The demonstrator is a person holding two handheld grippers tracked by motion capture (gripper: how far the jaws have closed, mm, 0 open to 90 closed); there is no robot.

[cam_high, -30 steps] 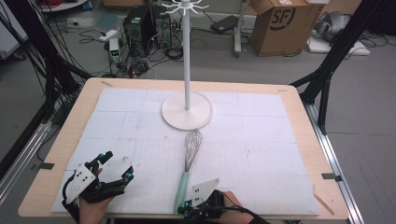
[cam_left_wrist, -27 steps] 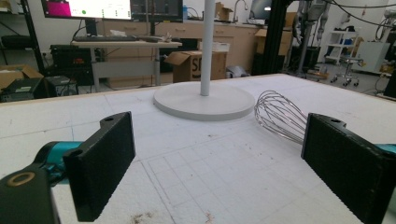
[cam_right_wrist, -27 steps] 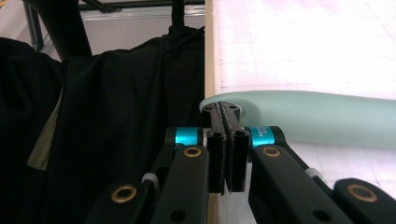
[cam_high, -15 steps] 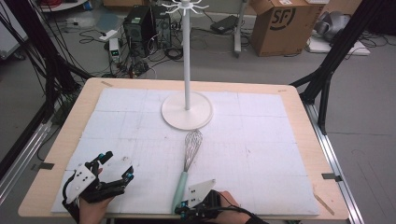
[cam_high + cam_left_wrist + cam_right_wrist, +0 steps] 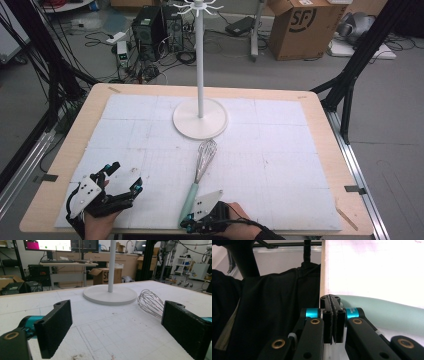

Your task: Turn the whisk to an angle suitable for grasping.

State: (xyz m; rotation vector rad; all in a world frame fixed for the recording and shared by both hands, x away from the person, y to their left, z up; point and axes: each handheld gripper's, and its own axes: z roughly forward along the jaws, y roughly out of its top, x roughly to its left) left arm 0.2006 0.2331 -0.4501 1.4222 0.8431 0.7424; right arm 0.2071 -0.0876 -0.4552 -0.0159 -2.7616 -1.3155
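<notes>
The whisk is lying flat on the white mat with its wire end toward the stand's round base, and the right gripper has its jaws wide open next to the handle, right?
Not quite. The right gripper has its jaws pressed shut, as the right gripper view shows; the pale green handle lies beside them, not between. The whisk does lie flat, wires toward the stand's base.

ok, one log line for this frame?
left gripper: open, idle | right gripper: shut, empty, beside whisk handle | whisk: flat on table | stand: bare
</notes>
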